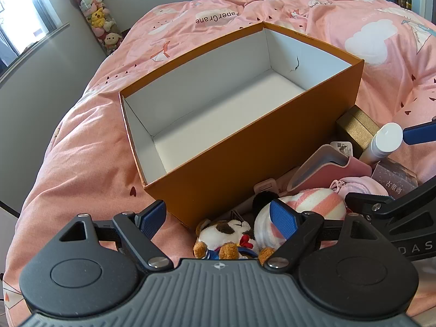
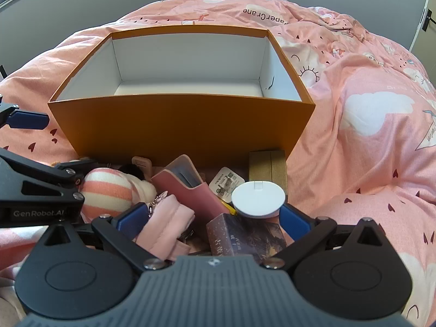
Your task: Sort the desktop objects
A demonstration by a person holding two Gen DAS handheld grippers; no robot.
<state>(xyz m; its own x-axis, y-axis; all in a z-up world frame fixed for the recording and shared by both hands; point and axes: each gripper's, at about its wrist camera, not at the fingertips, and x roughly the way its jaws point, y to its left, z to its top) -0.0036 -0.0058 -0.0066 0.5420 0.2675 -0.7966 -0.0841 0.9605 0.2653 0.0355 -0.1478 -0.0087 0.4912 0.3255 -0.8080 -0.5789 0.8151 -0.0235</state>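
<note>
**Sorting not yet begun: box bare, pile untouched**

Open orange cardboard box (image 2: 179, 125) with white lining, nothing inside. All still left to sort, heaped against the box's near wall: pink-and-white striped plush (image 2: 109, 190), calico cat plush (image 1: 229, 234), pink leather case (image 2: 188, 188), padded pink pouch (image 2: 169, 226), white-capped tube (image 2: 257, 197), gold-brown small box (image 2: 268, 166), dark printed carton (image 2: 245, 239). Left gripper (image 1: 218, 218) spread wide above the plush end of the pile, pinching nothing. Right gripper (image 2: 212, 220) equally spread over pouch and carton, holding nothing. Box and pile resting on a rumpled pink quilt with cloud prints (image 2: 368, 136). Beyond the box: grey wall, bright window (image 1: 19, 19), tall column of stuffed toys (image 1: 92, 13)
</note>
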